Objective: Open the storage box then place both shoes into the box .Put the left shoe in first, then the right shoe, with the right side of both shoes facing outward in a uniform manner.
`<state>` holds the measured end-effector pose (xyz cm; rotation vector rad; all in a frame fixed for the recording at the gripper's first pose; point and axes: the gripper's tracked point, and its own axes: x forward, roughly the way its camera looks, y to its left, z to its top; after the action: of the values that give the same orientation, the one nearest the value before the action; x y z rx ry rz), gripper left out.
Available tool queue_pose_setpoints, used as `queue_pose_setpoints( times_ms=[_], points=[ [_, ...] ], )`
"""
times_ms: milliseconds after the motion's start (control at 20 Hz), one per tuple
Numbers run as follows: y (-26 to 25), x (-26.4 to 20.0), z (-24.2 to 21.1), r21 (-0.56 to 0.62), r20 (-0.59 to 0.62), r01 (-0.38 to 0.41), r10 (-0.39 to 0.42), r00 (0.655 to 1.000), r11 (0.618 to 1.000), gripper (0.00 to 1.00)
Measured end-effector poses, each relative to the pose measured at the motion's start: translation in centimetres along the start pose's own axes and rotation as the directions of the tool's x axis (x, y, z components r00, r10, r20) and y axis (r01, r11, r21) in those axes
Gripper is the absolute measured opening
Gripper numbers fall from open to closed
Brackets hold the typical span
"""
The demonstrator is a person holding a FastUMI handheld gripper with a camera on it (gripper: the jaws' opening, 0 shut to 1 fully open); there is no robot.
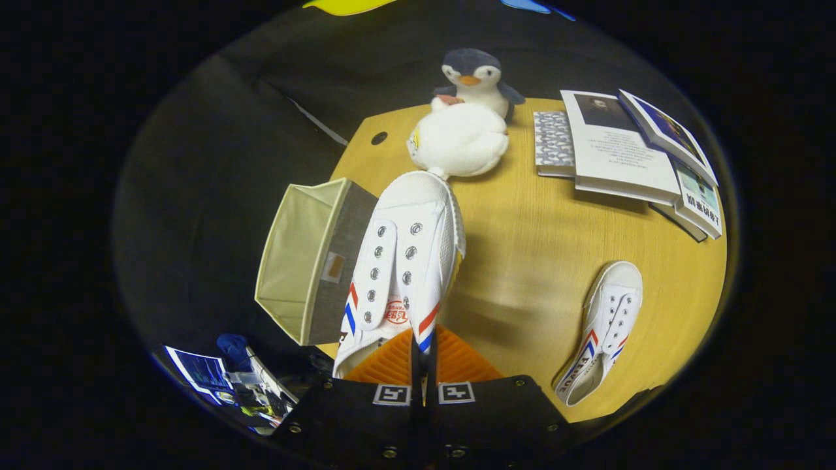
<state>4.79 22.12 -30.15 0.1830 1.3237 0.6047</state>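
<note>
While fingers (pixel 423 362) grip shoe (pixel 405 261) | wooden table (pixel 535 261) | dark booth

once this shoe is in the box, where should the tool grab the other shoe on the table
Take the second shoe by its heel collar, coming from above at the near end: its opening faces up and the heel points toward the tool, now shut on the first shoe.
</note>
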Motion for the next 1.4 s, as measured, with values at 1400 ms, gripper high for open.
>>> queue_pose_setpoints(
  times_ms=[1400],
  points=[
    [18.3,10.0,3.8,-0.377,-0.131,0.024,-0.079,0.988,0.926,0.01]
  ],
)
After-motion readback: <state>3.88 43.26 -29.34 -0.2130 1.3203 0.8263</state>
